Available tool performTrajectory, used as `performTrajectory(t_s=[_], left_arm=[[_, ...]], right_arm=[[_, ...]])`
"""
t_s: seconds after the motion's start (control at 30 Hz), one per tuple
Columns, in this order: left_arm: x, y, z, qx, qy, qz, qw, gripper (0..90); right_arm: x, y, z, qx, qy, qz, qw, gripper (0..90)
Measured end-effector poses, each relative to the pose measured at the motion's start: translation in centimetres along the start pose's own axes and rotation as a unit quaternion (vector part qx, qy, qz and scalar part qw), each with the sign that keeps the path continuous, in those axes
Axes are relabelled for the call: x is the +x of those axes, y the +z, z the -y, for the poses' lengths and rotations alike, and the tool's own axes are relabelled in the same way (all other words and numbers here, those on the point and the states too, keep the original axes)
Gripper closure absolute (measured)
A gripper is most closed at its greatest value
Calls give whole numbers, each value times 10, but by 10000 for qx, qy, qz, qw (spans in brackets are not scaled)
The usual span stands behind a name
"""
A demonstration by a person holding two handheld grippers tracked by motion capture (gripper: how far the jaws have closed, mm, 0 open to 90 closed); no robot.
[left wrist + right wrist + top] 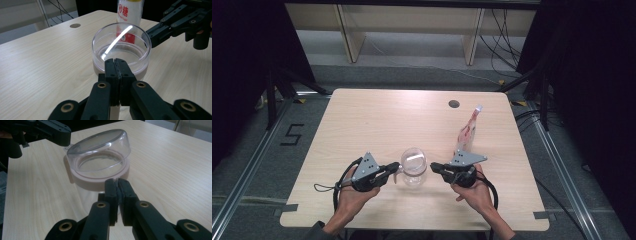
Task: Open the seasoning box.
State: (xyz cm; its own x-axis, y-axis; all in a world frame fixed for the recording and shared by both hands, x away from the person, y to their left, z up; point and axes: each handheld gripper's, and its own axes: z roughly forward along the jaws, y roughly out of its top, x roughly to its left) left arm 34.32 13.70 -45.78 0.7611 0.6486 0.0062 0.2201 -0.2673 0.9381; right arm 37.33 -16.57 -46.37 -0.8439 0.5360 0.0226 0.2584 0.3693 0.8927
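Observation:
A clear round jar (413, 167) with a pale pink band and a clear domed lid (100, 145) stands near the table's front edge. My left gripper (396, 167) meets its left side, by a small side handle (398, 176). In the left gripper view the jaws are pressed together at the jar's near rim (116, 61). My right gripper (433, 166) meets the jar's right side, its jaws together on a thin clear lip at the lid's edge (116, 180). The lid sits tilted on the band. A white and red sugar pouch (467, 132) stands behind the right gripper.
The light wooden table (377, 120) has a round cable hole (454, 104) at its back right. Shelving legs and cables lie on the floor beyond the table. Both hands come in from the front edge.

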Motion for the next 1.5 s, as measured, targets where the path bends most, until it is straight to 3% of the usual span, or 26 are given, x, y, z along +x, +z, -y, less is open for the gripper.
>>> performTrajectory(t_s=[0.2, 0.27, 0.57, 0.6, 0.63, 0.77, 0.93, 0.97, 1.03, 1.1, 1.23, 1.33, 1.43, 1.5], left_arm=[[0, 0, 1, -1, 7, 13, 10000, 883], [1, 0, 1, -3, -11, 19, 10000, 883], [1, -1, 1, -9, -22, 36, 10000, 883], [1, -1, 1, -5, -21, 36, 10000, 883], [1, -1, 1, 0, -15, 43, 10000, 883], [2, 0, 2, -26, -10, 81, 10000, 877], [4, -3, 2, -116, -84, 88, 9999, 764], [6, -4, 2, -168, -140, 67, 9997, 694], [7, -5, 2, -186, -183, 42, 9997, 654], [9, -7, 3, -170, -306, -31, 9994, 554], [8, -7, 9, -6, -366, 18, 9993, 462], [6, -6, 15, 219, -317, -20, 9993, 411], [6, -4, 18, 352, -260, -51, 9990, 389], [7, -3, 21, 432, -237, -61, 9988, 380]], right_arm=[[3, 4, -4, 62, 130, -70, 9999, 867], [2, 5, -6, -33, 13, -12, 10000, 869], [5, 7, -9, 5, 101, -91, 9999, 869], [4, 7, -10, -41, -41, -90, 9999, 868], [5, 9, -12, -162, -24, -64, 9998, 869], [7, 11, -17, -153, -47, -108, 9998, 868], [10, 10, -19, -26, -12, -123, 9999, 868], [10, 12, -19, -149, -52, -53, 9999, 868], [10, 11, -19, -137, -34, -57, 9999, 867], [9, 11, -20, -73, -9, -114, 9999, 868], [9, 10, -21, -166, -128, -56, 9998, 865], [10, 9, -23, -109, -36, -81, 9999, 864], [10, 9, -24, -118, -149, -100, 9998, 863], [11, 10, -24, -123, -60, -133, 9998, 861]])
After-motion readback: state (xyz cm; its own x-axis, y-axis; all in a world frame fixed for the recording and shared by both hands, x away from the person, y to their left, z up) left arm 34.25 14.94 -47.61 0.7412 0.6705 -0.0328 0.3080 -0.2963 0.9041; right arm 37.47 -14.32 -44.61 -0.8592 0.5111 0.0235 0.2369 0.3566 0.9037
